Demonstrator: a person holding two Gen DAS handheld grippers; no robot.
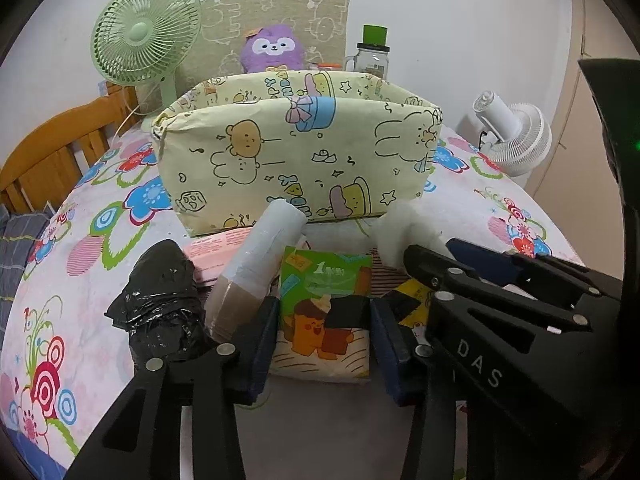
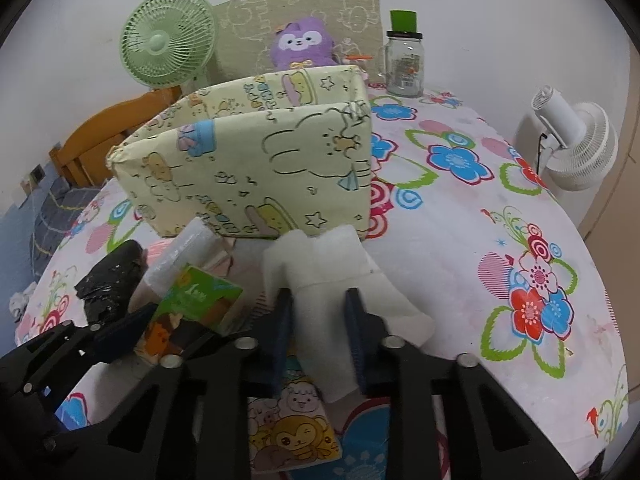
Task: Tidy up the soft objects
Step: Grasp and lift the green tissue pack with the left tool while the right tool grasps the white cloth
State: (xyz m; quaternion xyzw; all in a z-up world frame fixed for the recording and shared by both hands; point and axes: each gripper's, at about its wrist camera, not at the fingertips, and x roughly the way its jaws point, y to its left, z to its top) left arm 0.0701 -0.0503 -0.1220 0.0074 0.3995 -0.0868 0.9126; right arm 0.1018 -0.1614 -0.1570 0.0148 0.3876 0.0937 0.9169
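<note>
The yellow fabric bin [image 1: 296, 160] hides its own inside and most of the purple plush [image 1: 272, 50] behind it. In front, the left gripper [image 1: 324, 340] has its jaws pressed on the tissue pack [image 1: 324, 280]. The right gripper [image 2: 320, 344] pinches white foam [image 2: 324, 280], seemingly squashed, on the flowered bed [image 2: 480, 240].

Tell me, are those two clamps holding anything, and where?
Yes. The left gripper squeezes the green tissue pack by its two sides; the right gripper pinches the white foam piece across its middle.
</note>
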